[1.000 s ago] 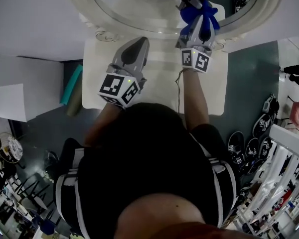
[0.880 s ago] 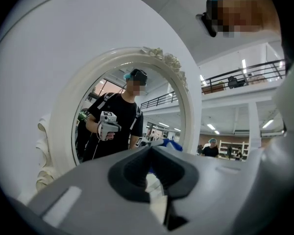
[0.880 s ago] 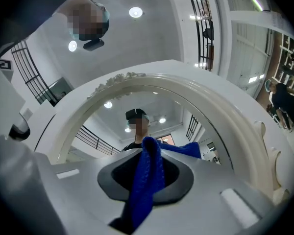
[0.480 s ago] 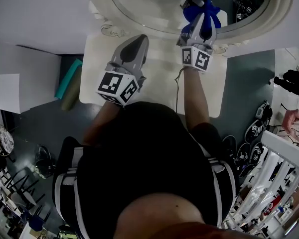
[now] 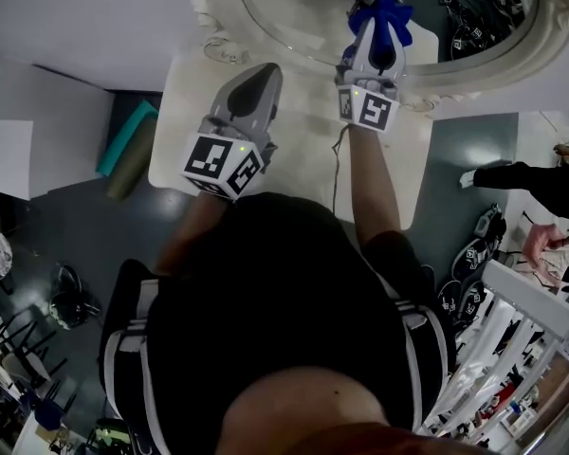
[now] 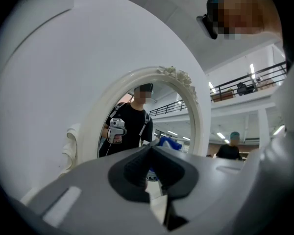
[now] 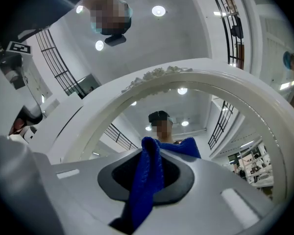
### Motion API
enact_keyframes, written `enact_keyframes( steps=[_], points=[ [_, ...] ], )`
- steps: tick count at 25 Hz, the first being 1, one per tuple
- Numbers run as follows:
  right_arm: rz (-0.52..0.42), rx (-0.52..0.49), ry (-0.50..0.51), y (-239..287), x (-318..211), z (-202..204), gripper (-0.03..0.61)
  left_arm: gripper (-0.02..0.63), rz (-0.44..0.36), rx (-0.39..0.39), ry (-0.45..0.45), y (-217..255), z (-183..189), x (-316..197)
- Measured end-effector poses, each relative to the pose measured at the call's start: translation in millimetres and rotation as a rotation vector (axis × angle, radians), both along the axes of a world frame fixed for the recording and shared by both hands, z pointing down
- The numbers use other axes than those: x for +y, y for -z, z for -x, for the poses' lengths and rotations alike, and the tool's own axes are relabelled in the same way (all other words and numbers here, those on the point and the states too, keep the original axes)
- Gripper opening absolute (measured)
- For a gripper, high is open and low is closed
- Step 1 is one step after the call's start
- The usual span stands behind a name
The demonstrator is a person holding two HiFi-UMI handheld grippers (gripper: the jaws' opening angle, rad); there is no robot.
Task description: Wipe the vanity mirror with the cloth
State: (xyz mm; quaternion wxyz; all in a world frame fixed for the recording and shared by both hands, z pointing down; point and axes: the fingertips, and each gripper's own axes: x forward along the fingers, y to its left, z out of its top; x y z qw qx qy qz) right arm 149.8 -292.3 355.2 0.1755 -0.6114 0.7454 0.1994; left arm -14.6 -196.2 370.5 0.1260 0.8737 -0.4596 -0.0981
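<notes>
An oval vanity mirror (image 5: 294, 3) in an ornate white frame (image 5: 460, 72) stands at the back of a white table (image 5: 194, 145). My right gripper (image 5: 373, 38) is shut on a blue cloth (image 5: 385, 14), which is held against the lower glass. In the right gripper view the cloth (image 7: 149, 180) hangs between the jaws below the frame's arch (image 7: 157, 77). My left gripper (image 5: 263, 74) hovers over the table left of the right one, shut and empty. In the left gripper view its tip (image 6: 151, 153) points at the mirror (image 6: 137, 126).
A thin cable (image 5: 337, 173) trails over the table. Teal and olive rolls (image 5: 125, 145) lie on the floor at the left beside a white box (image 5: 5, 159). At the right are several marked grippers (image 5: 474, 263) on the floor, a white rack (image 5: 536, 316) and another person's arm (image 5: 531, 173).
The head view has swung, so the mirror sits further right in the picture. The right gripper with the cloth has slid slightly along the lower glass. The left gripper has barely moved.
</notes>
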Motion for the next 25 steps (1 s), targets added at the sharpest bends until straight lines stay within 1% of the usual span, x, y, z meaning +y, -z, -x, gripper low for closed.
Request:
enact_keyframes(
  steps=[2,5,6,7,9,12,17,20,22,25],
  points=[
    [-0.006,0.037,0.018,-0.9,-1.5,13.3,0.035,0.011,0.003,0.007,0.013,-1.4,6.5,-0.8],
    [-0.026,0.132,0.067,-2.6,-4.0,45.0,0.035,0.011,0.009,0.013,0.031,-4.5,15.4,-2.6],
    [-0.027,0.155,0.067,-4.6,-5.2,51.9,0.035,0.011,0.011,0.014,0.037,-5.6,17.7,-3.0],
    [-0.029,0.17,0.059,-6.5,-6.5,55.5,0.035,0.011,0.014,0.017,0.042,-6.5,20.0,-3.3],
    [-0.036,0.166,0.048,-7.9,-7.7,59.2,0.035,0.011,0.019,0.022,0.051,-8.0,24.5,-4.4],
    [-0.033,0.167,0.056,-7.6,-8.6,68.2,0.035,0.011,0.025,0.025,0.064,-11.5,32.0,-6.9],
    [-0.047,0.244,0.07,-14.4,-10.2,84.7,0.035,0.011,0.034,0.028,0.076,-14.7,37.0,-9.5],
    [-0.05,0.277,0.113,-23.3,-11.4,105.4,0.035,0.011,0.038,0.028,0.08,-17.7,38.1,-10.5],
    [-0.044,0.306,0.172,-35.2,-12.5,127.7,0.035,0.012,0.042,0.026,0.09,-19.6,41.3,-11.2],
    [-0.004,0.345,0.225,-58.4,-17.3,154.5,0.035,0.011,0.048,0.026,0.114,-22.0,49.9,-12.7]
  ],
)
